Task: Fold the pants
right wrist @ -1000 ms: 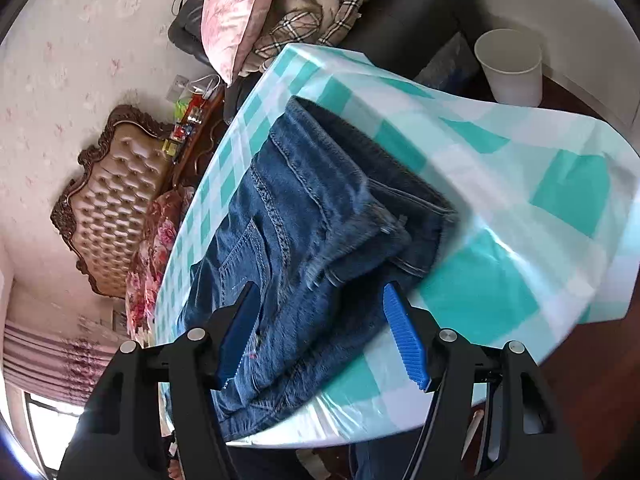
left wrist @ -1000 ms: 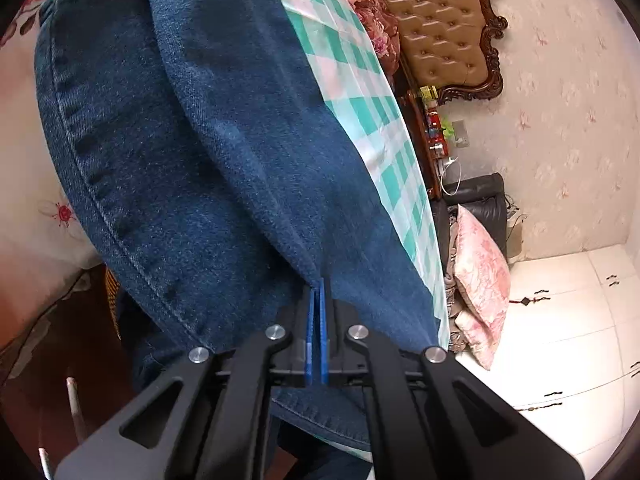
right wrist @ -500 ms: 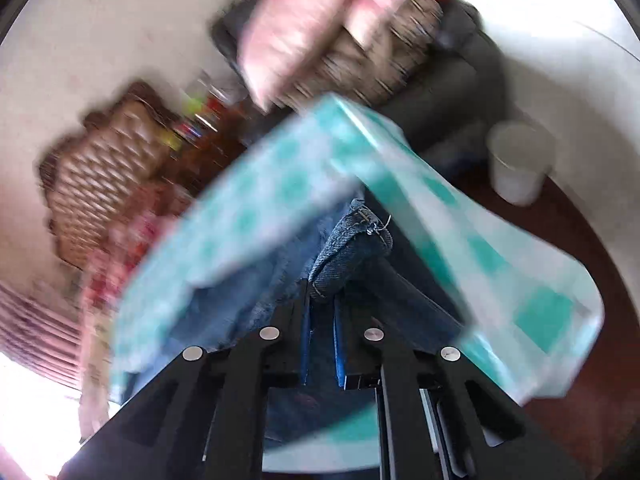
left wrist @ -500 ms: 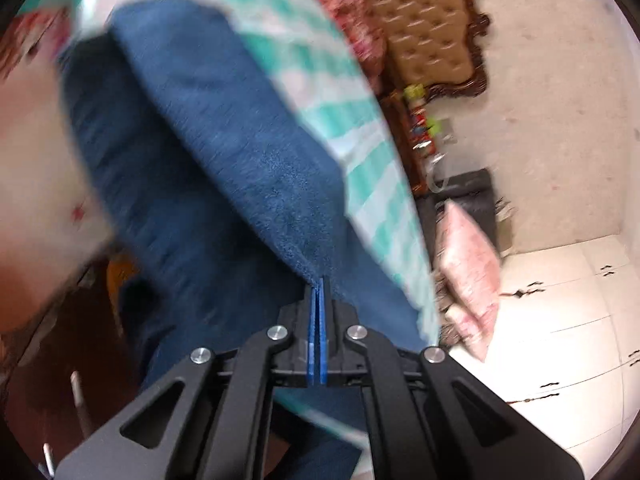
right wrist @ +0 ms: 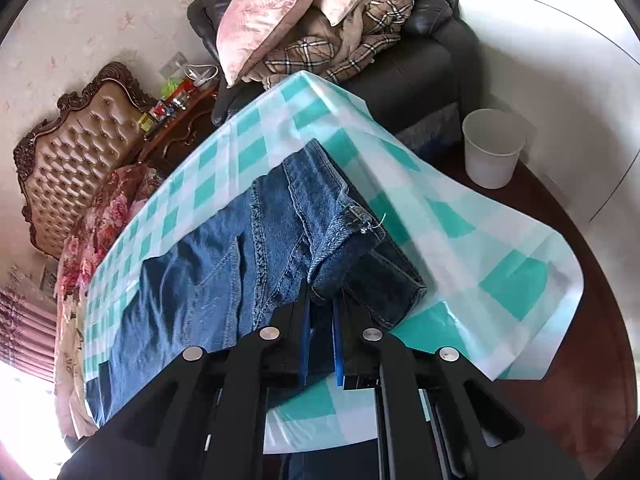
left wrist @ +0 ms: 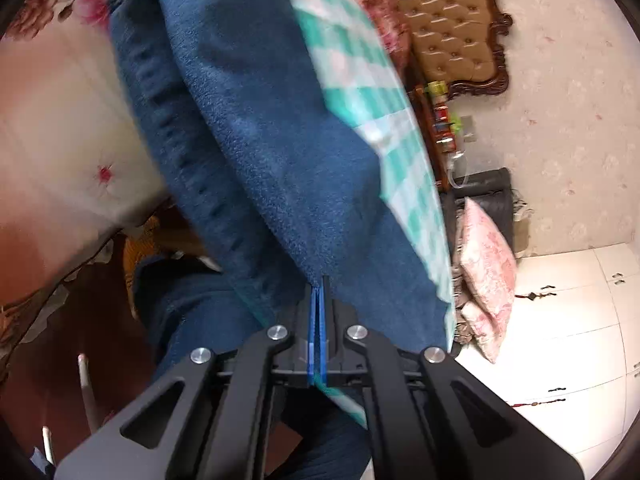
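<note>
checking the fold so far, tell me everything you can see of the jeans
The jeans are dark blue denim with lighter stitched seams and a back pocket, lying partly folded on the teal checked tablecloth. The right gripper is shut on a bunched, stitched edge, lifting it. The left gripper pinches another part, where the denim drapes past the table edge.

In the right wrist view the jeans [right wrist: 248, 264] are taking up the middle of the checked tablecloth [right wrist: 472, 248], leaving bare cloth along the upper left edge and across the right and lower right — room for a gripper to pass. A white bucket [right wrist: 494, 148] is standing at the right, and a dark armchair [right wrist: 416, 76] piled with pillows [right wrist: 276, 8] is crowding the top. In the left wrist view denim [left wrist: 256, 128] is filling the centre — only the lower right is staying open.
</note>
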{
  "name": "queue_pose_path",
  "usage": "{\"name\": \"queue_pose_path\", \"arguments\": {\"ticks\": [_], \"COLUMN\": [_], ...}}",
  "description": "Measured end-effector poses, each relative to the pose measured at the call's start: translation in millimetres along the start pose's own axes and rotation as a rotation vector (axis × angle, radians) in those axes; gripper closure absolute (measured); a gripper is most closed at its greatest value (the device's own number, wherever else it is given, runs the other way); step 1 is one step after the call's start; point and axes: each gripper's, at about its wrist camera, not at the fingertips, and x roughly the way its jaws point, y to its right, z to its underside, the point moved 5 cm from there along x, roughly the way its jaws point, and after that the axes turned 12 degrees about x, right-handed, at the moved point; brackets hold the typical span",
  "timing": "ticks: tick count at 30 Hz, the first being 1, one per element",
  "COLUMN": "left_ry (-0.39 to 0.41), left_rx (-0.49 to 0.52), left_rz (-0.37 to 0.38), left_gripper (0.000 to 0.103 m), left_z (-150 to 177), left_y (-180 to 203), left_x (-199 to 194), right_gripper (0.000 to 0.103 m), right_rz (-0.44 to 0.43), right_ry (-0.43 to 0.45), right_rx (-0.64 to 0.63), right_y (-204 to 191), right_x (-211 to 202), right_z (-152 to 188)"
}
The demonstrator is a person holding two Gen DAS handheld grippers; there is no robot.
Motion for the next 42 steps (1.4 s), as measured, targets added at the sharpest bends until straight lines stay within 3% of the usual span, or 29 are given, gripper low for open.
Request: {"name": "queue_pose_path", "arguments": {"ticks": [2, 6, 10, 12, 14, 16, 20, 24, 26, 30, 33, 35, 37, 40, 42], "left_ry": [-0.011, 0.015, -0.022, -0.007, 0.04, 0.109, 0.21, 0.238, 0.24, 0.29, 0.271, 0.248, 0.264, 0.324, 0.337], "left_rx": [-0.028, 0.011, -0.023, -0.024, -0.035, -0.047, -0.091, -0.093, -0.105, -0.058, -0.104, -0.187, -0.208, -0.179, -0.191], "left_rz": [0.007, 0.003, -0.005, 0.005, 0.003, -0.006, -0.01, -0.022, -0.038, -0.061, -0.081, -0.078, -0.071, -0.109, -0.12], "left_gripper": [0.103, 0.103, 0.102, 0.101, 0.08, 0.073, 0.073, 0.076, 0.1, 0.1, 0.1, 0.099, 0.089, 0.057, 0.052], "left_z": [4, 7, 12, 12, 3, -14, -64, -92, -101, -96, -79, -71, -68, -69, -73], "left_y": [-6, 3, -15, -20, -30, -43, -75, -88, -93, -70, -80, -105, -113, -114, -123], "left_x": [3, -4, 14, 12, 1, -12, -35, -45, -49, -73, -69, -60, -63, -80, -86], "right_gripper": [0.094, 0.094, 0.094, 0.094, 0.094, 0.094, 0.094, 0.094, 0.094, 0.094, 0.094, 0.094, 0.094, 0.094, 0.094], "right_rz": [0.01, 0.012, 0.146, 0.169, 0.182, 0.191, 0.197, 0.194, 0.197, 0.202, 0.2, 0.197, 0.192, 0.18, 0.187], "right_ry": [-0.005, 0.017, -0.014, 0.002, 0.014, 0.012, 0.009, 0.01, 0.011, 0.01, 0.01, 0.006, 0.002, 0.0, 0.004], "right_rx": [-0.003, -0.009, -0.029, -0.048, -0.06, -0.065, -0.066, -0.058, -0.053, -0.055, -0.05, -0.051, -0.054, -0.048, -0.053], "right_y": [3, 1, 16, 18, 17, 16, 17, 16, 16, 15, 15, 15, 16, 18, 18], "right_x": [2, -4, 37, 42, 42, 45, 46, 46, 46, 46, 46, 47, 46, 46, 47], "right_z": [3, 4, 10, 16, 18, 17, 18, 18, 19, 19, 18, 17, 17, 18, 17]}}
